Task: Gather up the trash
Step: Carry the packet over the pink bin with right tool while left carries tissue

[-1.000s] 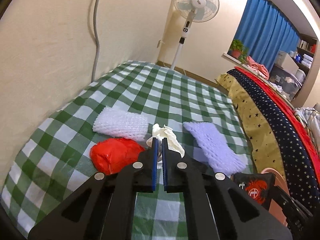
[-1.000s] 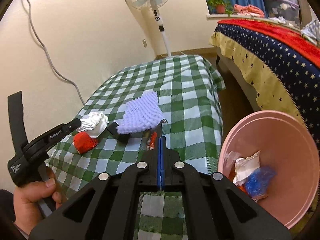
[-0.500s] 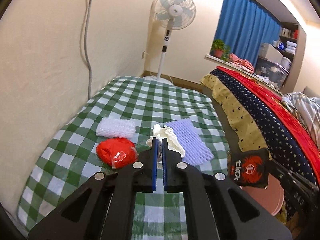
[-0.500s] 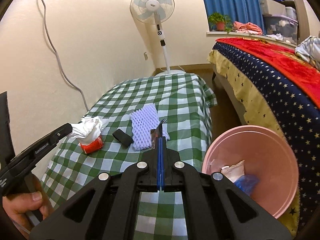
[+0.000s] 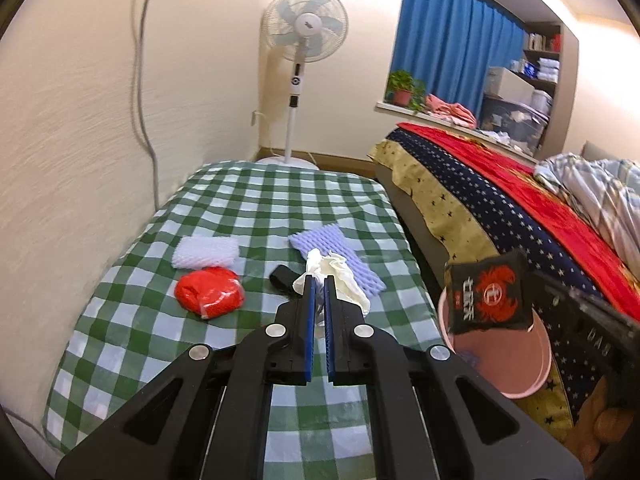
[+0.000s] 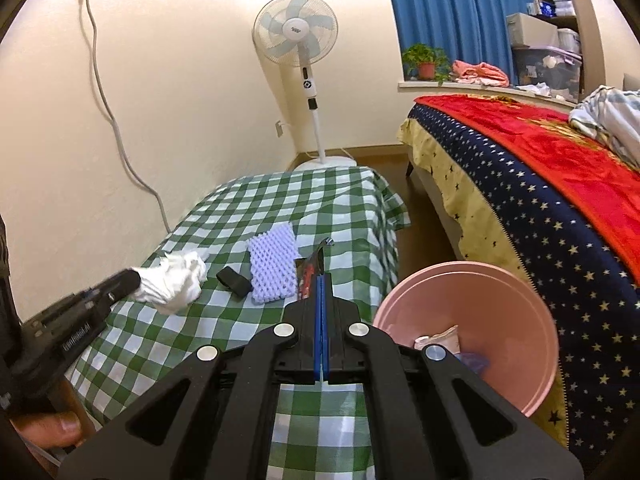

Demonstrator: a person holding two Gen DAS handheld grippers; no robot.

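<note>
My left gripper (image 5: pixel 316 280) is shut on a crumpled white tissue (image 5: pixel 338 276), held above the green checked table (image 5: pixel 132 320). From the right wrist the same tissue (image 6: pixel 172 280) hangs at that gripper's tip. My right gripper (image 6: pixel 322 278) is shut on a black and red snack packet (image 5: pixel 486 296), seen edge-on (image 6: pixel 308 276) there. A pink basin (image 6: pixel 488 292) sits low at the table's right side, with white paper and a blue wrapper inside. The packet hangs near the basin's left rim (image 5: pixel 520 388).
On the cloth lie a red plastic bag (image 5: pixel 210 292), a white foam net (image 5: pixel 206 252), a purple foam net (image 6: pixel 272 268) and a small black piece (image 6: pixel 234 282). A bed (image 6: pixel 540 184) runs along the right. A standing fan (image 6: pixel 298 36) is behind the table.
Both grippers have risen and drawn back from the table, each keeping its load. The tissue now hangs clear of the cloth, and more of the table and the basin shows.
</note>
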